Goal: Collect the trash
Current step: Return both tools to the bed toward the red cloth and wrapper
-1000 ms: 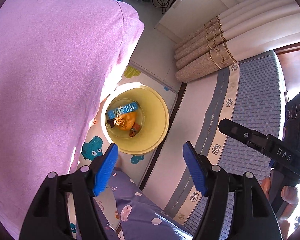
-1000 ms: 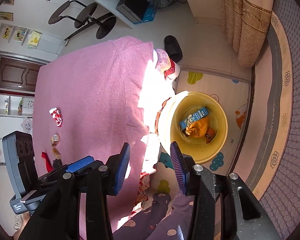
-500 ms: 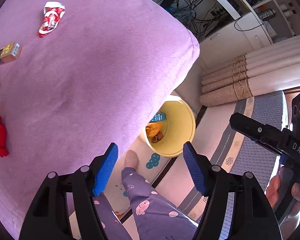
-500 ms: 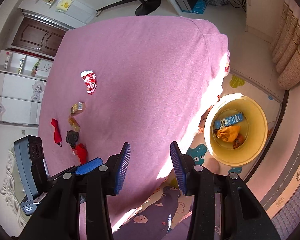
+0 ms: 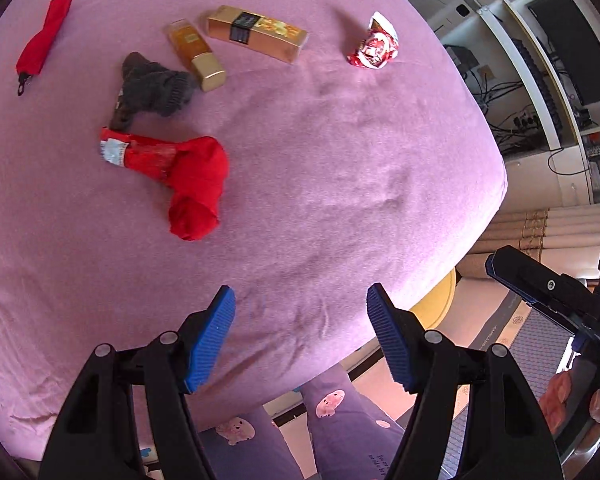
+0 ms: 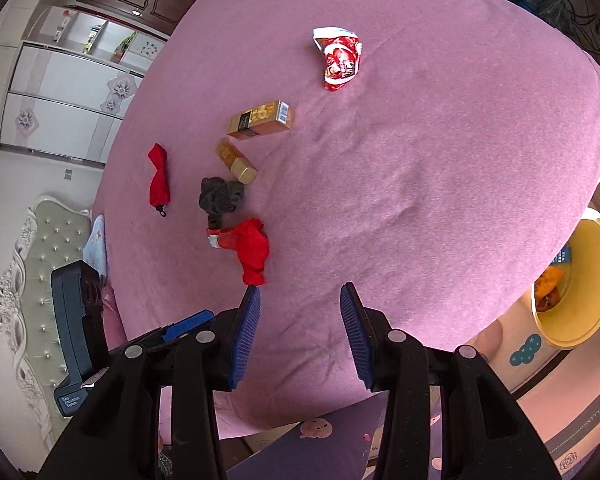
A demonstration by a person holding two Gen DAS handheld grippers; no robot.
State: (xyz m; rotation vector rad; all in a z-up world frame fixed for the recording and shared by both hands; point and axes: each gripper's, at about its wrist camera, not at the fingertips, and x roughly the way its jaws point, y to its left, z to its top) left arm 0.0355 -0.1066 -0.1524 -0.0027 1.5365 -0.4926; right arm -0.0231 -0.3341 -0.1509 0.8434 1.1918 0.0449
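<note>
Here, both tongs empty with jaws apart over the near edge of the pink bed point(image 5: 340, 184): left tongs point(image 5: 300, 332) wider, right tongs point(image 6: 300, 332) narrower. Just ahead of the right tongs' left pad, a red wrapper tangled in red cloth point(image 6: 250, 252), long axis running away and to the left; probably the nearer pick for that hand. Farther on: dark sock point(image 6: 220, 196), two gold boxes point(image 6: 260, 120), crumpled red-white wrapper point(image 6: 340, 58). Off to the right on the floor, yellow bin point(image 6: 596, 288), already holding scraps. Beyond, cupboards and a desk.
</note>
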